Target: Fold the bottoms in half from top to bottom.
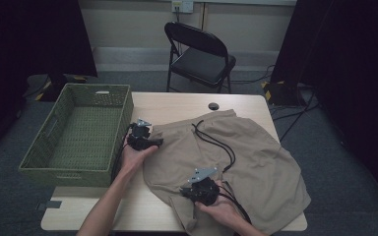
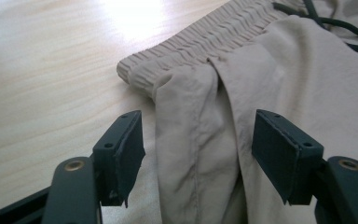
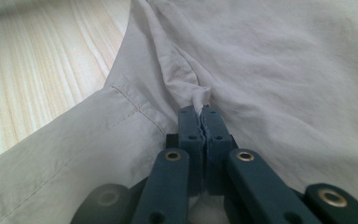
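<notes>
Tan drawstring shorts [image 1: 246, 157] lie spread across the right half of the wooden table [image 1: 177, 105], with a black drawstring [image 1: 216, 140] trailing over them. My left gripper [image 1: 142, 137] hovers at the left end of the elastic waistband [image 2: 191, 44], open, its pads either side of a fabric fold [image 2: 196, 154] without pinching it. My right gripper [image 1: 199, 189] is near the front edge, shut on a bunched fold of the shorts [image 3: 200, 95] by a stitched hem.
A green woven basket [image 1: 42, 147], empty, stands on the table's left end beside my left gripper. A black folding chair [image 1: 199, 54] stands beyond the far edge. A cable grommet [image 1: 213, 106] sits in the table top.
</notes>
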